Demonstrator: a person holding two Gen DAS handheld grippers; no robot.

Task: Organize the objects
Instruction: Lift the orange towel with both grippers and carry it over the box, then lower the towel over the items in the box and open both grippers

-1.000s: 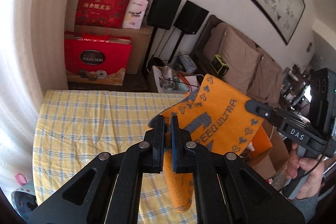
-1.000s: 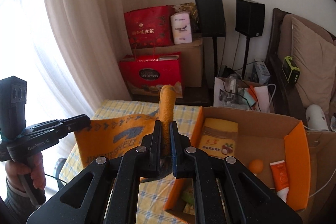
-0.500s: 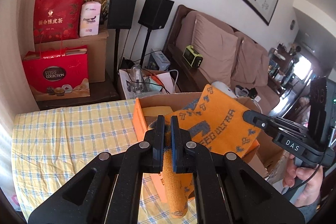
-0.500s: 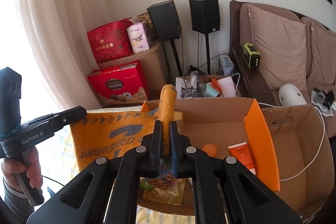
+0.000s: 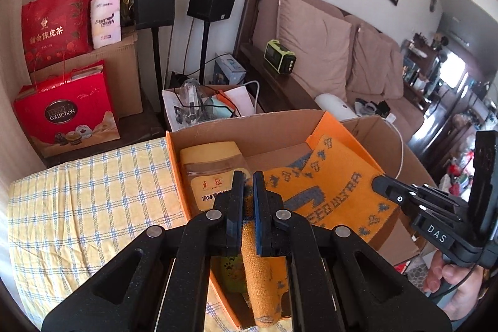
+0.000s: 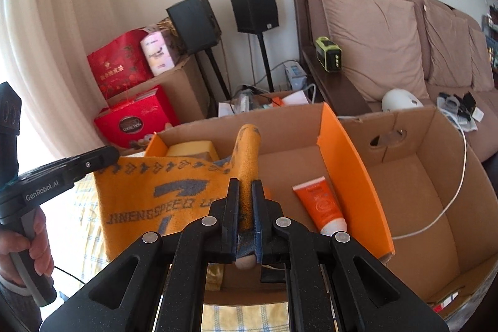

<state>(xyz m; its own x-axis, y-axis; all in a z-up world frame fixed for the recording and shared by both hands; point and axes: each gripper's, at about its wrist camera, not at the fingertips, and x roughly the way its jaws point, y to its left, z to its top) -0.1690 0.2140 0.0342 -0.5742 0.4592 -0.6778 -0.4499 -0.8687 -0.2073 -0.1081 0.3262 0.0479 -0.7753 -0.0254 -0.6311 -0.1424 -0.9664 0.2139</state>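
Cardboard box (image 6: 280,126) below | orange towel (image 6: 149,192) stretched between both hand-held grippers, each clamped on it

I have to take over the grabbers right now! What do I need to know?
Left gripper: shut on one end of the orange towel.
Right gripper: shut on the other end.
The towel hangs stretched between them over the cardboard box, which already holds a yellow-lidded jar and an orange tube.
Done: towel carried to the box.
Left: lower it in, then open both grippers.

Orange towel (image 5: 326,192) hides much of box (image 5: 249,126) floor
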